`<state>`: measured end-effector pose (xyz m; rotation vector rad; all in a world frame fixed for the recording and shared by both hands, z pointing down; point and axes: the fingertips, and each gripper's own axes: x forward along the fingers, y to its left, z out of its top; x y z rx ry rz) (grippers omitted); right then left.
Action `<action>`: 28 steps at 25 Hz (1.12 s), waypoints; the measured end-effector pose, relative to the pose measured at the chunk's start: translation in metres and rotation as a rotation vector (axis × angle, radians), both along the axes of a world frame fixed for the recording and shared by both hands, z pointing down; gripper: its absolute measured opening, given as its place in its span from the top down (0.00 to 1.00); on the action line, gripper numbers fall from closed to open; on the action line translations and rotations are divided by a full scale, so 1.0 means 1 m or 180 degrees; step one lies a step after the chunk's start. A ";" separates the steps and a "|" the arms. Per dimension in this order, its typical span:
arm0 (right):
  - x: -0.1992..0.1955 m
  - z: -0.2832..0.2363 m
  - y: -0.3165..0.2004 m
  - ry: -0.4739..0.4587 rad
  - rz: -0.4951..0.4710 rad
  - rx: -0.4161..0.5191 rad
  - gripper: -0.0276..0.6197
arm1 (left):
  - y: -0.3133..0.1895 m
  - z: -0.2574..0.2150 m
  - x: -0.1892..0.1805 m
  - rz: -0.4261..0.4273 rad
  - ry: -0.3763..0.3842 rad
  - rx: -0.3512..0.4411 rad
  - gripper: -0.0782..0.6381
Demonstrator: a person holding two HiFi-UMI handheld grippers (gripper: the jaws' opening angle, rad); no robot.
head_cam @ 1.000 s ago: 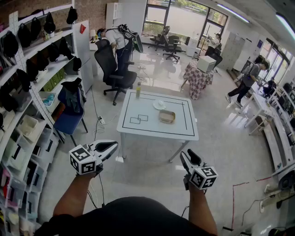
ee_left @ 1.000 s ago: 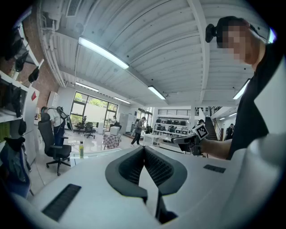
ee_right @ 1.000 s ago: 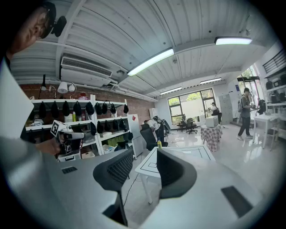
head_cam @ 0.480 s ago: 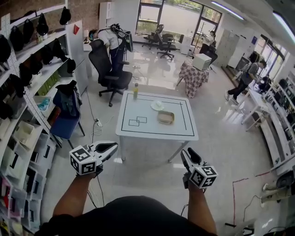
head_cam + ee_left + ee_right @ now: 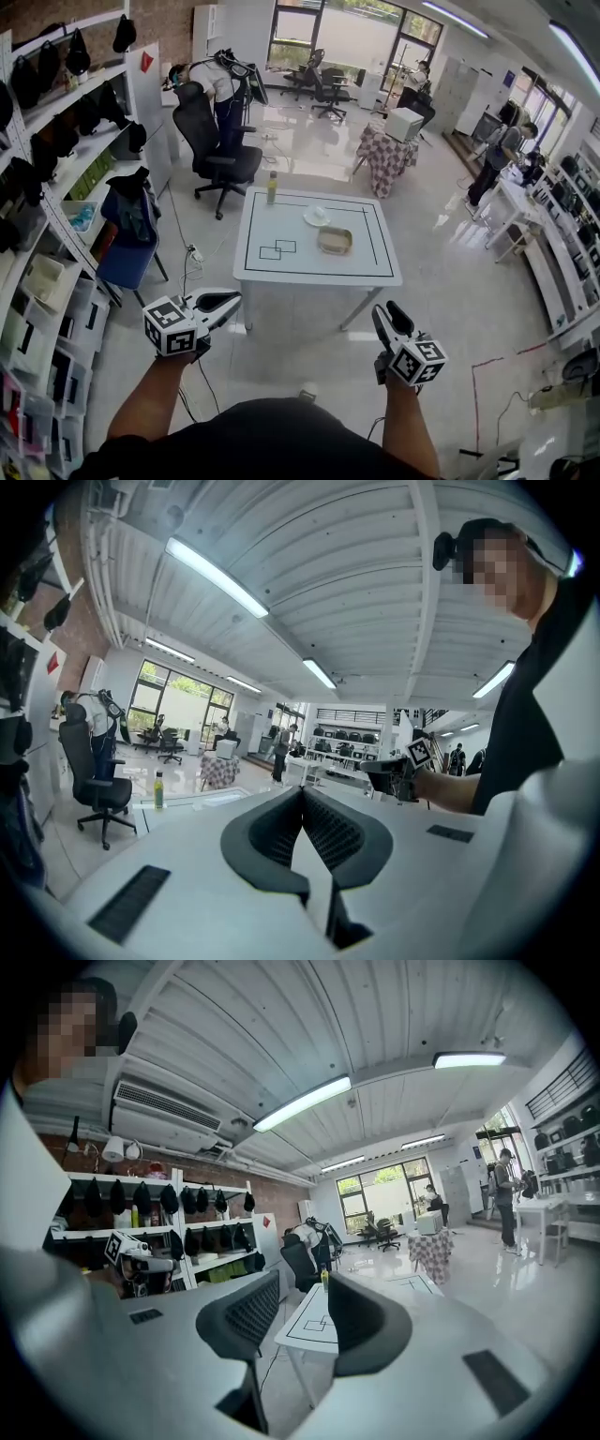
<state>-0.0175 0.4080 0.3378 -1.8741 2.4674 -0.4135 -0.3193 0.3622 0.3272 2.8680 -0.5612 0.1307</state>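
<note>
Bright open-plan workshop w/ a glossy pale floor (image 5: 441, 272): a person stands facing a white table (image 5: 314, 267) marked w/ black tape lines, a gripper in each hand, both held low in front of the body and well apart from the table.

Left gripper (image 5: 228, 300), marker cube at its rear, points toward the table's near-left corner. In the left gripper view its ribbed jaws are pressed together w/ nothing between them. Right gripper (image 5: 385, 315) is aimed up the table's right side. In the right gripper view its jaws stand apart, holding nothing, and only the distant table shows through the gap.

On the tabletop, a green bottle (image 5: 272, 187) stands upright at the far-left edge. A white dish (image 5: 316, 216) sits inside the taped border toward the far side, w/ a tan tray (image 5: 336, 240) just beside it on the nearer side. Two small taped squares (image 5: 277, 249) lie left of the tray.

Beyond the table are a black office chair (image 5: 217, 148) and a small stand w/ a checked cloth (image 5: 384, 155), a white box on top. Wall shelving (image 5: 52, 216) runs down the left, hung w/ dark bags, and a blue chair (image 5: 127, 246) stands near it. Another person (image 5: 494, 155) walks at far right.
</note>
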 end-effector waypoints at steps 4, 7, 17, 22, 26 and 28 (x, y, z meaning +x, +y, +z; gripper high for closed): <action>0.010 -0.002 -0.011 -0.0047 0.0011 0.0082 0.68 | -0.015 0.000 0.012 0.0030 -0.0038 0.0013 0.86; 0.021 -0.001 -0.020 -0.0058 0.0025 0.0160 0.68 | -0.024 0.001 0.021 0.0035 -0.0068 0.0016 0.86; 0.069 0.016 -0.088 -0.0130 -0.0058 0.0096 0.66 | -0.085 0.016 0.064 -0.0042 -0.0173 -0.0071 0.86; 0.095 0.027 -0.133 -0.0134 -0.0133 0.0042 0.66 | -0.120 0.022 0.095 -0.0057 -0.0201 -0.0112 0.86; 0.117 0.028 -0.167 -0.0104 -0.0206 0.0041 0.65 | -0.146 0.025 0.118 -0.0109 -0.0212 -0.0122 0.86; 0.124 0.028 -0.183 -0.0096 -0.0242 0.0032 0.65 | -0.160 0.023 0.126 -0.0145 -0.0199 -0.0124 0.86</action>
